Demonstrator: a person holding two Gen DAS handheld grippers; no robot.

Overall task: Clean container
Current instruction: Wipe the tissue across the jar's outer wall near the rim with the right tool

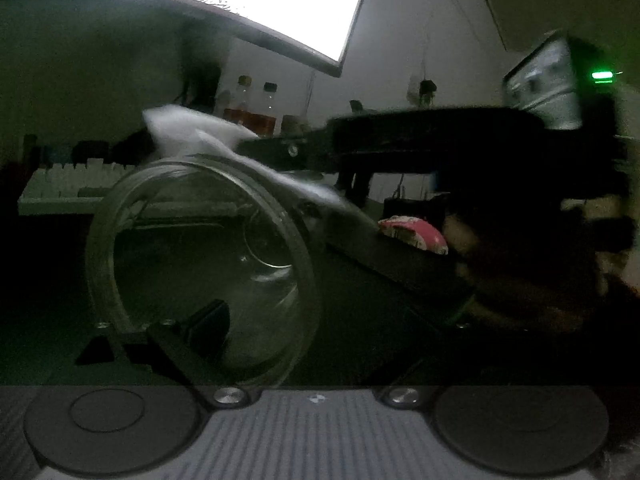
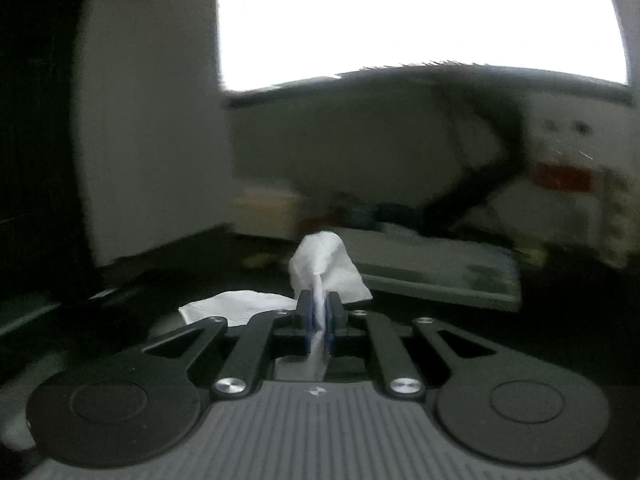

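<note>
Looking pretty dim here: dark desk, bright window behind, keyboard at the back. Glass container lies tipped on its side, mouth toward the camera, long axis running away, between the left gripper's wide-apart jaws. Right gripper is clamped tight on a white tissue just above the jar.
</note>
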